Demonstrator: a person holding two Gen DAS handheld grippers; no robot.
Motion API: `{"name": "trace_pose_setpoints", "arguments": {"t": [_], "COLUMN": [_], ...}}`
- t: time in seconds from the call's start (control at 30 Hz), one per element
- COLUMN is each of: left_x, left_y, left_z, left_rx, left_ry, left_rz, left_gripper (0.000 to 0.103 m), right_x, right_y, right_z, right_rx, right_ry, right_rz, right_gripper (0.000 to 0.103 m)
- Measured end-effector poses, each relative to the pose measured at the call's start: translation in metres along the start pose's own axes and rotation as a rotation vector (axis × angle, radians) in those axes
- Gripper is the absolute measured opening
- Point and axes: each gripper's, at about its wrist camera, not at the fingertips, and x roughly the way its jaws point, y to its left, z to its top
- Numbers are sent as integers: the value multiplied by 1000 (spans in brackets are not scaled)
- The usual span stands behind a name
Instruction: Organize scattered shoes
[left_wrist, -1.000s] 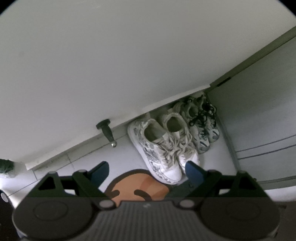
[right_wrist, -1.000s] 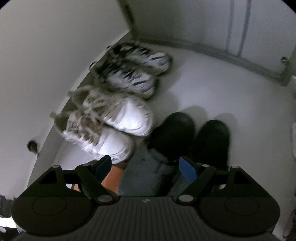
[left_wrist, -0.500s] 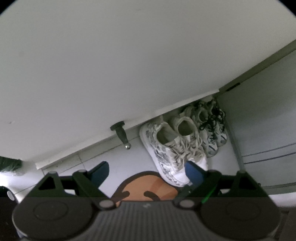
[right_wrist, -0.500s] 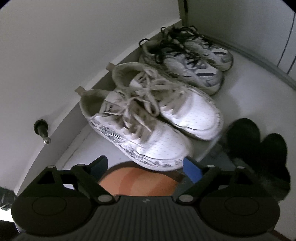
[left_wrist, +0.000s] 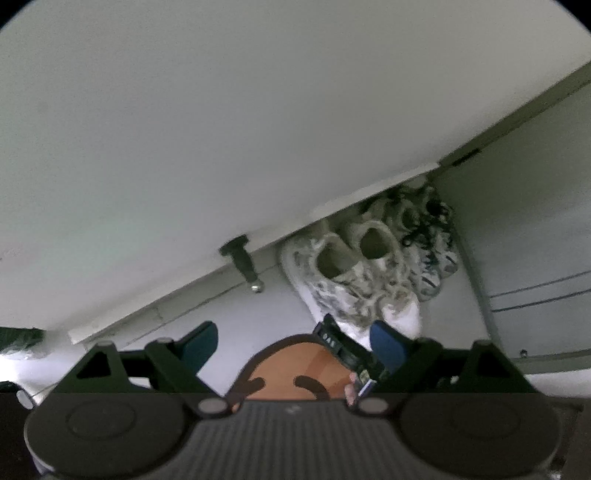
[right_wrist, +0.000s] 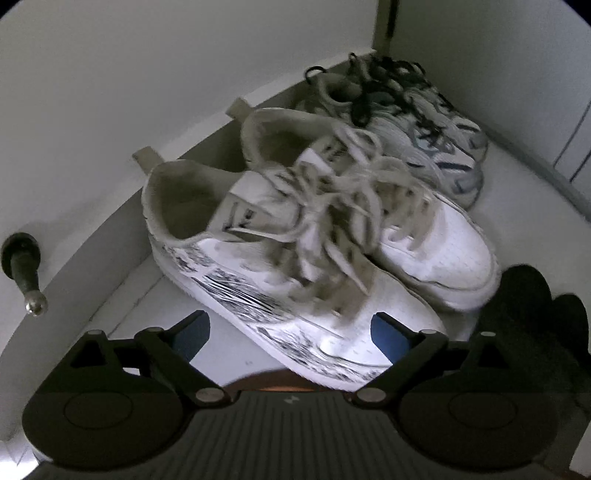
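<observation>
My right gripper (right_wrist: 291, 332) hangs over the patterned white sneaker (right_wrist: 280, 280), jaws opening and astride its toe, gripping nothing. The sneaker lies heel to the skirting (right_wrist: 110, 236), toe toward me, parallel to its mate (right_wrist: 424, 236) and the black-laced pair (right_wrist: 417, 122) toward the corner. My left gripper (left_wrist: 293, 338) hangs released.

Hardly anything here can be read. In the left wrist view a dark device (left_wrist: 345, 349) crosses in front of the orange mat (left_wrist: 295, 363) and bears a small strip of pale characters near its upper end — too blurred to make out. The patterned white sneaker (right_wrist: 280, 280) carries dark streaked markings along its side — a print, not lettering. No brand name or number can be made out on any shoe.
</observation>
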Motion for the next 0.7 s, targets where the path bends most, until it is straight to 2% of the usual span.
{"name": "trace_pose_setpoints", "arguments": {"t": [0.1, 0.27, 0.33, 0.7], "left_x": [1, 6, 7, 9], "left_y": [7, 15, 15, 1], "left_z": [2, 3, 3, -2], "left_rx": [-3, -46, -49, 6], "left_ry": [-9, 6, 9, 29], "left_rz": [37, 52, 62, 49], "left_gripper": [91, 91, 92, 94], "right_x": [8, 25, 31, 47], "right_y": [12, 22, 25, 35], "right_z": [-1, -7, -7, -4], "right_rx": [-17, -25, -25, -66], "right_ry": [-14, -44, -46, -116], "right_rz": [-24, -85, -96, -169], "right_gripper": [97, 97, 100, 103]}}
